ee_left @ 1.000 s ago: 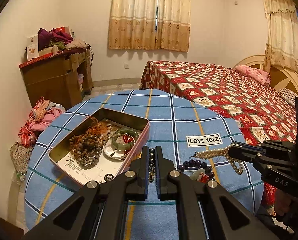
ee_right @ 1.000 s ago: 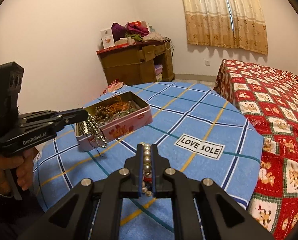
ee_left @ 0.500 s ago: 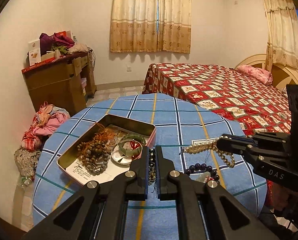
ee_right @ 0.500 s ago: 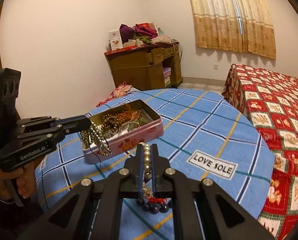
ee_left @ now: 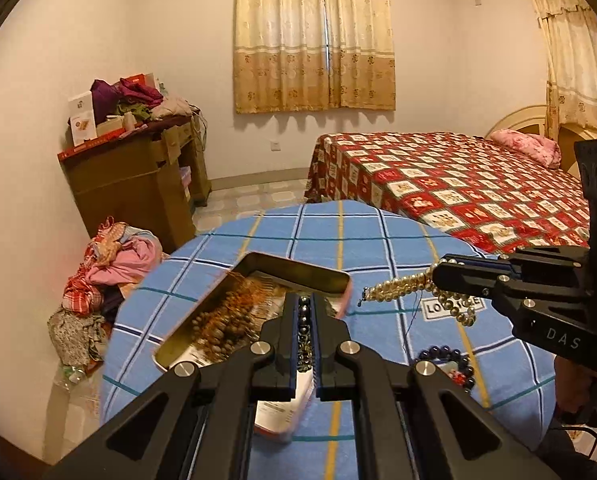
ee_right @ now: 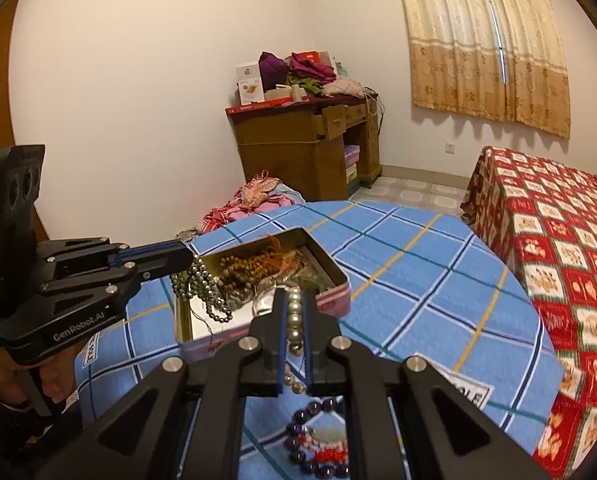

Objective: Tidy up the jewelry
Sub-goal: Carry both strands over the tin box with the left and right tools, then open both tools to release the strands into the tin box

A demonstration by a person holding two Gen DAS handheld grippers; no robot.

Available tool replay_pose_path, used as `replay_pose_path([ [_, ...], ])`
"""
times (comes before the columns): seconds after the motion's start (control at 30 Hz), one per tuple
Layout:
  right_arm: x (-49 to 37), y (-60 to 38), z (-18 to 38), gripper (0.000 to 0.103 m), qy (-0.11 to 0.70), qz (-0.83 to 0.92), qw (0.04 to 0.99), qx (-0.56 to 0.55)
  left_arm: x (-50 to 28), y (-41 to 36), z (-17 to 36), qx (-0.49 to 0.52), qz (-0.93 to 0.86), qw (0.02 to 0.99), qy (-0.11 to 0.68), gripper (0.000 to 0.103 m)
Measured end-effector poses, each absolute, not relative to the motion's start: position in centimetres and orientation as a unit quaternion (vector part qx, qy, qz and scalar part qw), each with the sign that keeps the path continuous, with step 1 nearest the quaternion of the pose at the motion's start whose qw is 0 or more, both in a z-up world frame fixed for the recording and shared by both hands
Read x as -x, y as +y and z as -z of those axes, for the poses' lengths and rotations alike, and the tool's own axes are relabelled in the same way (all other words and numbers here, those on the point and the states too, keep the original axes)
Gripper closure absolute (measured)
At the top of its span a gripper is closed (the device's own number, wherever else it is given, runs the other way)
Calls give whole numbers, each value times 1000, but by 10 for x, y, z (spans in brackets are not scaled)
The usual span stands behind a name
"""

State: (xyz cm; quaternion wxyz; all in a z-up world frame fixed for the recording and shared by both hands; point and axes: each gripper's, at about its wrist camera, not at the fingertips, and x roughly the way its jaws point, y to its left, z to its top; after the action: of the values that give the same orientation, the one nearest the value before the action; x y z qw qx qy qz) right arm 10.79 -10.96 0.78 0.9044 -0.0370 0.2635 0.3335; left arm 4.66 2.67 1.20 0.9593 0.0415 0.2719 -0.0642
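Beyond the round table's blue checked cloth (ee_left: 382, 240) stand a quilted bed (ee_left: 458, 184) and a cluttered wooden desk (ee_left: 138, 176). Above the open tin (ee_right: 330, 300), the left gripper (ee_left: 304, 312) pinches a dark bead string (ee_right: 202, 288), and the right gripper (ee_right: 294, 312) pinches a pearl strand (ee_left: 402, 286).

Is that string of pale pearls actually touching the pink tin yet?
Apart. In the left wrist view the pearl strand hangs from the right gripper, its dangling end clear of the tin's rim with blue cloth showing between them.
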Motion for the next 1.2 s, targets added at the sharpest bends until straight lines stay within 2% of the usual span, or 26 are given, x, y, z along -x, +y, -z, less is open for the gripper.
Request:
replay_pose_path([
  [0.53, -145, -65, -19, 94, 266, -354, 895, 52, -84, 63, -16, -61, 17, 960, 274, 99],
  [1.2, -168, -22, 11, 94, 312, -364, 876, 51, -118, 93, 24, -47, -16, 945, 323, 99],
])
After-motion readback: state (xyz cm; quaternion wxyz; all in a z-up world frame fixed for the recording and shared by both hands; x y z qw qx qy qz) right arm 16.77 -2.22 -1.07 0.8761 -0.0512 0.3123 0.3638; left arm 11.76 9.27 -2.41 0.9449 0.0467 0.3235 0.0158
